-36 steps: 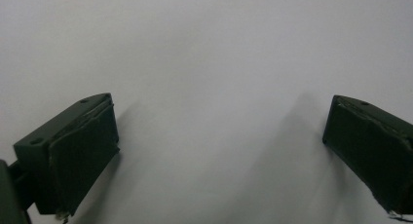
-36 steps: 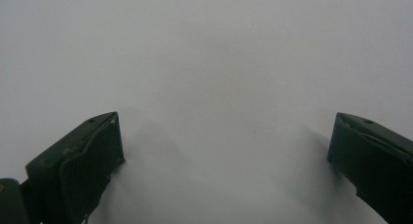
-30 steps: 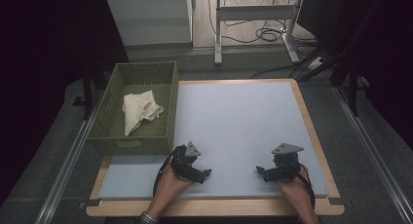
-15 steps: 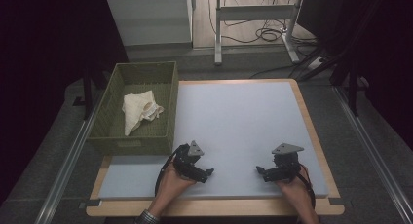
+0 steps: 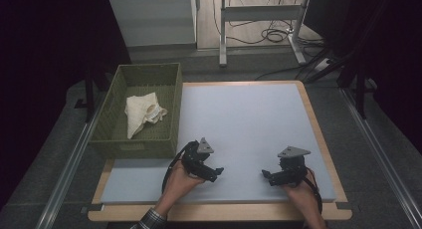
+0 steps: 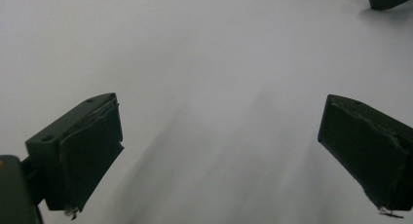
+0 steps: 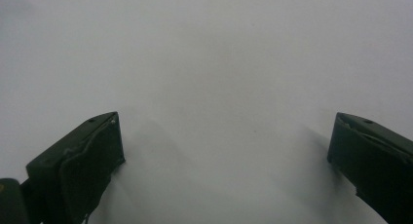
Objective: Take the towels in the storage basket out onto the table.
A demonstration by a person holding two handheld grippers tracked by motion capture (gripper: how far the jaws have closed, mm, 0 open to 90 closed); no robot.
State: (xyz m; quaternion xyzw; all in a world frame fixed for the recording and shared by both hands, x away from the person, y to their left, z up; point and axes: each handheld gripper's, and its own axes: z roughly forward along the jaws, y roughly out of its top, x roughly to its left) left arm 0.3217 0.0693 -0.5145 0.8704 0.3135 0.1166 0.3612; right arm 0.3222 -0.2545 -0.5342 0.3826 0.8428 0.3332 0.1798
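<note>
You hold both grippers low over the near edge of the pale mat (image 5: 249,119), hands entering from the bottom of the high view. Your left gripper (image 5: 217,172) sits just right of the green woven basket (image 5: 171,97), its jaws pointing toward the middle of the mat; in the left gripper view its jaws (image 6: 214,156) stand spread wide with nothing but bare mat between them. Your right gripper (image 5: 265,175) rests well apart from it on the right side, pointing inward toward the left one, and the right gripper view shows its jaws (image 7: 224,160) likewise spread and empty over the mat. A crumpled cream cloth (image 5: 143,112) lies inside the basket, toward its middle, nearer your left gripper than your right but clear of both. The basket stands against the mat's left edge on the wood-framed table (image 5: 318,139).
</note>
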